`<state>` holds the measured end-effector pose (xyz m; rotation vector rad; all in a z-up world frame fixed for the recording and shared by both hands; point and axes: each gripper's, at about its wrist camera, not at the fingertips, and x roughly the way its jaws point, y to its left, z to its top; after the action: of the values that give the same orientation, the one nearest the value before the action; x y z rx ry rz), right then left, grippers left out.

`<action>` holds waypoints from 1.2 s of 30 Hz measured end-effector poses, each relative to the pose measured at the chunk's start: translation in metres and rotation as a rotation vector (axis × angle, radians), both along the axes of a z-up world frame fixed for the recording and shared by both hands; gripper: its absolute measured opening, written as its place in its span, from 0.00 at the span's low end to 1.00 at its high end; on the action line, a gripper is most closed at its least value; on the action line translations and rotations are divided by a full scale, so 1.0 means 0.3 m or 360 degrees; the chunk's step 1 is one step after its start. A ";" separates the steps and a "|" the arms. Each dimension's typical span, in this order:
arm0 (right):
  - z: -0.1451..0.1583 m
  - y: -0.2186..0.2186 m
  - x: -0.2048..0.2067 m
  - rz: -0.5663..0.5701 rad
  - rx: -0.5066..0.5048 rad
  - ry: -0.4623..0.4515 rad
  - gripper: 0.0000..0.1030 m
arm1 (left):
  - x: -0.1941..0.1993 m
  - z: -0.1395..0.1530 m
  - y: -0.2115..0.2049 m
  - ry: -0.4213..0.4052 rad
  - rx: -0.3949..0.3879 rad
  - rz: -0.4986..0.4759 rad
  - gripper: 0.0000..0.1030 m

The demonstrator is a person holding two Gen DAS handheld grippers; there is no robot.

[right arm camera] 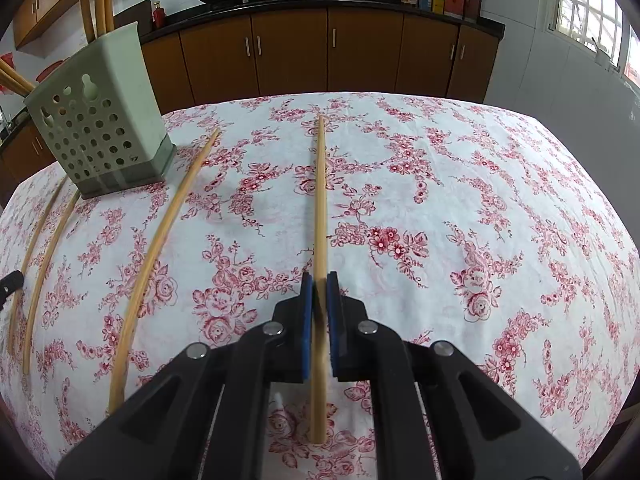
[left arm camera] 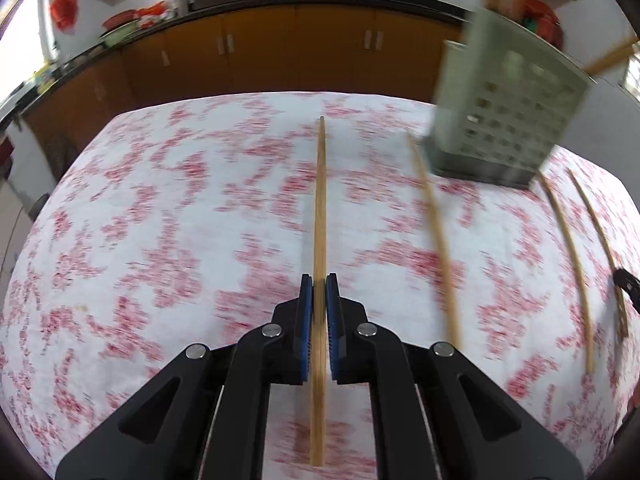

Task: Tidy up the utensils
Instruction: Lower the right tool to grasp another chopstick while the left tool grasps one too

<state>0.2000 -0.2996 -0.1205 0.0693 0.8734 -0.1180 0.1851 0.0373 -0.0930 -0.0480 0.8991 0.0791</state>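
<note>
Chopsticks are what I am handling here, one in each tool. In the left wrist view my left gripper (left arm camera: 319,286) is pinching a bamboo chopstick (left arm camera: 320,200) between its blue pads, and in the right wrist view my right gripper (right arm camera: 319,285) is clamping another chopstick (right arm camera: 320,200) the same way. Both jaws are closed tight on the wood, a little behind the midpoint.

I am judging these sticks as very light, stiff and smooth, so they are likely to pivot or slip in the pads if I swing fast. Holding nearer the middle would be steadier than holding at one end.

Each held stick is running straight up the frame, its far tip pointing toward the brown cabinets (right arm camera: 292,52) at the top and its near end sitting low in the frame, below the pads.

The pale green perforated holder (right arm camera: 100,128) is standing on the floral tablecloth (right arm camera: 480,200) at the upper left of the right view, already carrying several sticks. Three loose chopsticks (right arm camera: 160,248) are lying left of centre there, their long axes running roughly the same way.
</note>
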 end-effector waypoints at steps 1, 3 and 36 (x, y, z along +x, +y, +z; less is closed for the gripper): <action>0.001 0.001 0.001 0.0002 0.0000 0.0000 0.08 | 0.007 0.000 0.026 0.0002 0.0003 0.0025 0.07; 0.002 0.007 0.004 0.0011 0.0001 -0.0002 0.08 | 0.017 -0.001 0.061 0.0003 0.0007 0.0042 0.07; 0.002 -0.003 -0.018 0.0039 0.0065 -0.0030 0.09 | -0.029 -0.007 0.105 -0.0040 -0.0072 -0.0023 0.09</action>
<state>0.1945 -0.3005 -0.1199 0.0976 0.8574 -0.0768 0.1766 0.0688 -0.0951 -0.0841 0.8762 0.0446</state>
